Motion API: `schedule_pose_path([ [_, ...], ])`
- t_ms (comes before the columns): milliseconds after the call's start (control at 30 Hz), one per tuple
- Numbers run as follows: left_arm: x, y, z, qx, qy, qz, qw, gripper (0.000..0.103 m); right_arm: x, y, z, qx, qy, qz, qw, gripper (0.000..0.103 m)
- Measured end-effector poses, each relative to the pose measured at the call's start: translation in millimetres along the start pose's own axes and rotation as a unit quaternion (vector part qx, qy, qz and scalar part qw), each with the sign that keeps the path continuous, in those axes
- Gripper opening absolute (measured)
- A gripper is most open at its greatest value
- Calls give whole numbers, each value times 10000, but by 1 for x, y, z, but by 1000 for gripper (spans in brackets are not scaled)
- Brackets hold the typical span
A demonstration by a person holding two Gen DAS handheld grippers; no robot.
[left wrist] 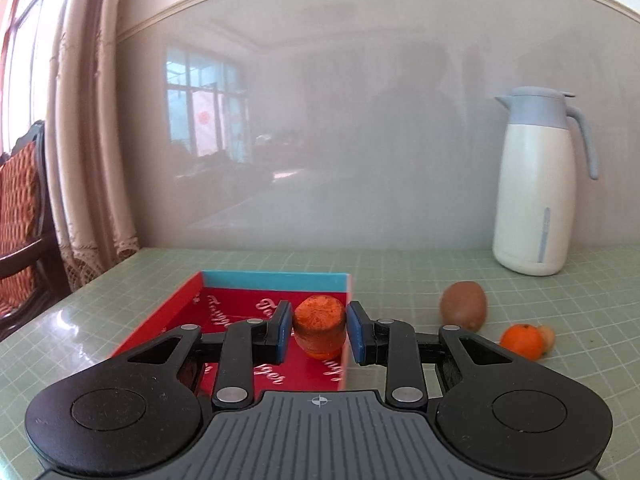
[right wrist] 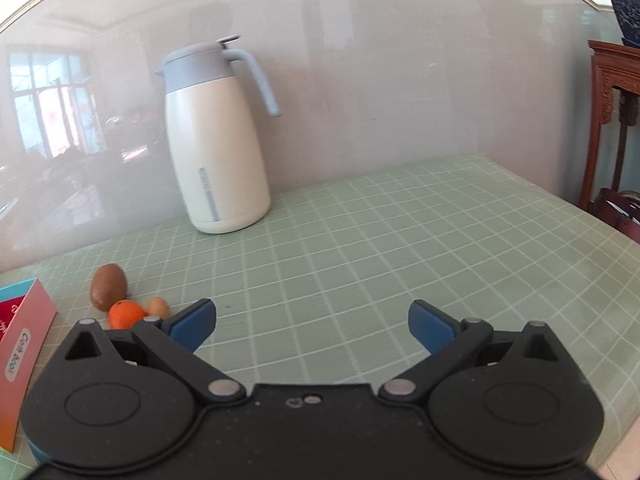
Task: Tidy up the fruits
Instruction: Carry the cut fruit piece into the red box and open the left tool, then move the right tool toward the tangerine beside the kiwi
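Observation:
In the left wrist view a red box (left wrist: pixel 168 320) with a blue far wall lies on the green table. A stubby orange carrot piece (left wrist: pixel 319 330) stands in it between the fingers of my left gripper (left wrist: pixel 319 334); narrow gaps show on both sides, so the jaws are open around it. A brown kiwi (left wrist: pixel 464 306), a small orange (left wrist: pixel 521 341) and a tan fruit (left wrist: pixel 549 336) lie right of the box. In the right wrist view my right gripper (right wrist: pixel 312 322) is wide open and empty above the table, with the kiwi (right wrist: pixel 108 286), orange (right wrist: pixel 126 314) and tan fruit (right wrist: pixel 158 307) to its left.
A white and blue thermos jug (left wrist: pixel 536 184) stands by the wall; it also shows in the right wrist view (right wrist: pixel 216 140). The box's pink side (right wrist: pixel 24 352) is at the left edge. A chair (left wrist: pixel 20 216) and curtain stand left, and a wooden cabinet (right wrist: pixel 612 92) right.

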State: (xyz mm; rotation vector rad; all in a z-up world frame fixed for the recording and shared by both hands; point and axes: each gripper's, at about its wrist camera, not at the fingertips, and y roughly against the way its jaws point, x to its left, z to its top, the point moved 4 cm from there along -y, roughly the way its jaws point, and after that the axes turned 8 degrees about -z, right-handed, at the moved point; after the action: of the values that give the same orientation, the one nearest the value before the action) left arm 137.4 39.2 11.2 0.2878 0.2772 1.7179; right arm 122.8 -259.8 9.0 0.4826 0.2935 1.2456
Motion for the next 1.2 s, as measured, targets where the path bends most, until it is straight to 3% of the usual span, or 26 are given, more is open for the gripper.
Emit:
schedule_pose_path([
  [233,53,-22,-16,699,516,219,9960,30,41,-6,-4,68,253,229,9994,103],
  [433,71,-26,-26,938,655,200,9932,30,76,-11,-10,185,436,475,9977,103],
  [933,117,7,-11,548,801,415,9944,33,122,-30,-15,321,730,888,9929,103],
  [1067,138,22,-14,448,941,672,9923,53,133,-32,-17,329,809,980,9913,103],
  [1200,151,33,-17,341,880,896,9915,56,145,-33,-19,322,939,1015,9899,103],
])
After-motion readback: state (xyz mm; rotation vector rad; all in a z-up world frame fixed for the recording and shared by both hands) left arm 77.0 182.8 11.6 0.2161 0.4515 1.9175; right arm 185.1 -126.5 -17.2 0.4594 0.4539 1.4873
